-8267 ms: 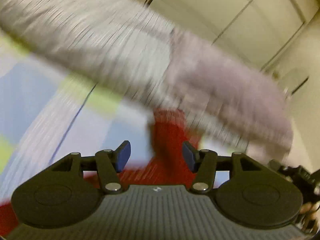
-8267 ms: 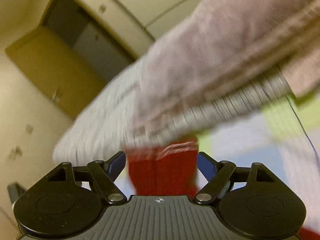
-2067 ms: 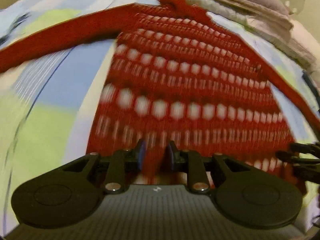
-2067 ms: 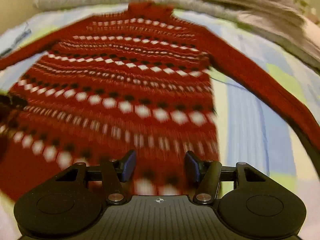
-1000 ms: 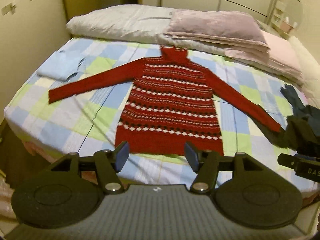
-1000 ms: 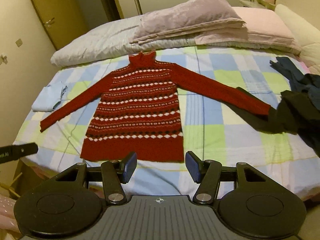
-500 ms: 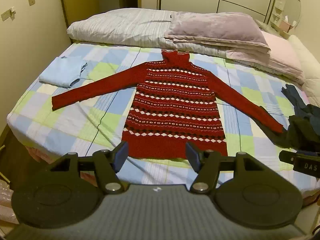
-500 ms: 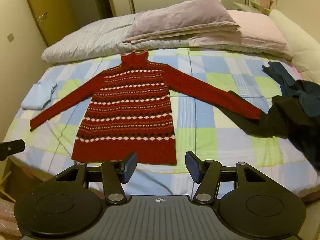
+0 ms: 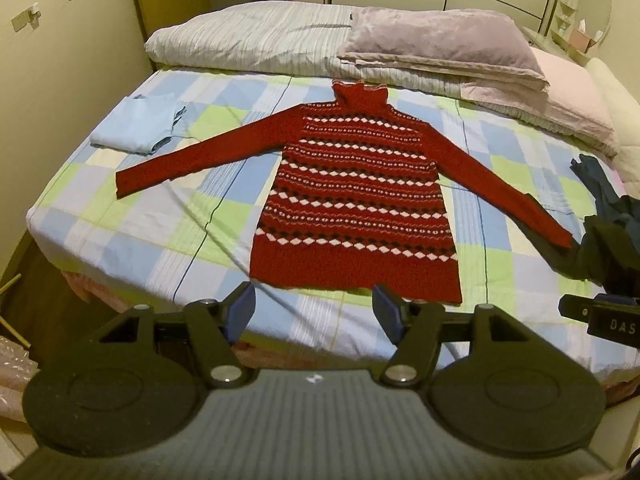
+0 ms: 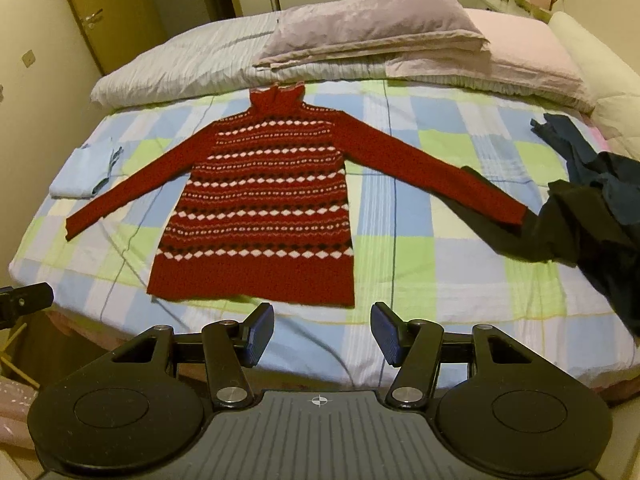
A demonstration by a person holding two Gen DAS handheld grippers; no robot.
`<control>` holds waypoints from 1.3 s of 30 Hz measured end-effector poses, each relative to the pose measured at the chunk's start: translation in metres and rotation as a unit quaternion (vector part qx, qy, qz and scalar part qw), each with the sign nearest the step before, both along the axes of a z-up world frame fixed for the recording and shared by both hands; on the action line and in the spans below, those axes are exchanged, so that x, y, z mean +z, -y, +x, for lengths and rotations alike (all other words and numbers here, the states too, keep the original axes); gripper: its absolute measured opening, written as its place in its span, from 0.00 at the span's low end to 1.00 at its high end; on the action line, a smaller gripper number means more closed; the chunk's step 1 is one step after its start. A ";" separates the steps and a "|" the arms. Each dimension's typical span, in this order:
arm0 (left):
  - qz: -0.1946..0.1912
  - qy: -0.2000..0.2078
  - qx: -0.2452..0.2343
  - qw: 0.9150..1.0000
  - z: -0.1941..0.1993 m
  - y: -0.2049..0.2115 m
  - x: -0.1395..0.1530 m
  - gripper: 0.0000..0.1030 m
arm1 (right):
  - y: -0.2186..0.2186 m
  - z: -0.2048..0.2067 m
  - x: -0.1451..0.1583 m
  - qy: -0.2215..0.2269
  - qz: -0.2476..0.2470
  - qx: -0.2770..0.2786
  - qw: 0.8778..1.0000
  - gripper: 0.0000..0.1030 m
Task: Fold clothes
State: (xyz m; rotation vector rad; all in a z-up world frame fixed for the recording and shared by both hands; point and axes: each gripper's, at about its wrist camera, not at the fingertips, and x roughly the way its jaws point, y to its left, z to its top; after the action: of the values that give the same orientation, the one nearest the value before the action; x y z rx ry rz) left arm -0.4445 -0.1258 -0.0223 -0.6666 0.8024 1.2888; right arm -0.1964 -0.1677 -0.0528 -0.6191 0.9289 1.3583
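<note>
Red patterned sweater (image 9: 356, 204) spread flat on the bed (image 9: 132, 240), front up, collar toward the pillows (image 9: 436, 36), both sleeves out wide, hem close to the near edge of the mattress. Left gripper (image 9: 314, 312) wide and empty, hanging back off the foot of the bed; right gripper (image 10: 322, 332) same deal, wide and holding nothing.

Stuff that could go sideways, just guessing from the layout:
- Right sleeve cuff (image 10: 508, 208) resting right against the dark clothes pile (image 10: 592, 216), maybe on top of a bit of it. Easy to pinch dark fabric along with the cuff and drag both.
- Knit looks thick and stretchy, so grabbing one layer only, or pulling one side harder, probably skews the body and wrecks any straight fold line.
- Hem near the drop-off, so a tug toward the foot could slide it over the edge.
- Left cuff (image 9: 128, 180) ends near the folded light blue cloth (image 9: 136, 128), not touching, but close enough to bump.

Room-wise: plenty of open sheet left and right of the body, tight strip below the hem, pillows just past the collar.
</note>
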 end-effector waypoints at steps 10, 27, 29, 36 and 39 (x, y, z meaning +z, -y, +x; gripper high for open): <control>-0.016 -0.005 0.005 1.000 -0.002 0.022 -0.004 0.60 | 0.016 -0.002 -0.007 -0.007 -0.025 0.005 1.000 0.56; -0.022 0.003 0.028 0.999 -0.015 0.044 -0.008 0.60 | 0.031 -0.008 -0.014 -0.006 -0.047 0.014 0.999 0.56; -0.022 0.004 0.022 0.999 -0.012 0.044 -0.008 0.60 | 0.032 -0.006 -0.014 -0.005 -0.047 0.011 0.999 0.56; -0.022 0.003 0.007 1.000 0.000 0.044 -0.010 0.61 | 0.037 0.005 -0.014 -0.006 -0.049 -0.005 0.999 0.56; -0.023 0.004 0.001 1.000 0.006 0.043 -0.011 0.61 | 0.039 0.010 -0.014 -0.006 -0.050 -0.012 0.999 0.56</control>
State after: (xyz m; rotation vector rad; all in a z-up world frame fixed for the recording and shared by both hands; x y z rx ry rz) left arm -0.4387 -0.1693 -0.0332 -0.7080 0.8275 1.2725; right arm -0.1867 -0.2066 -0.0664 -0.6746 1.0151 1.3002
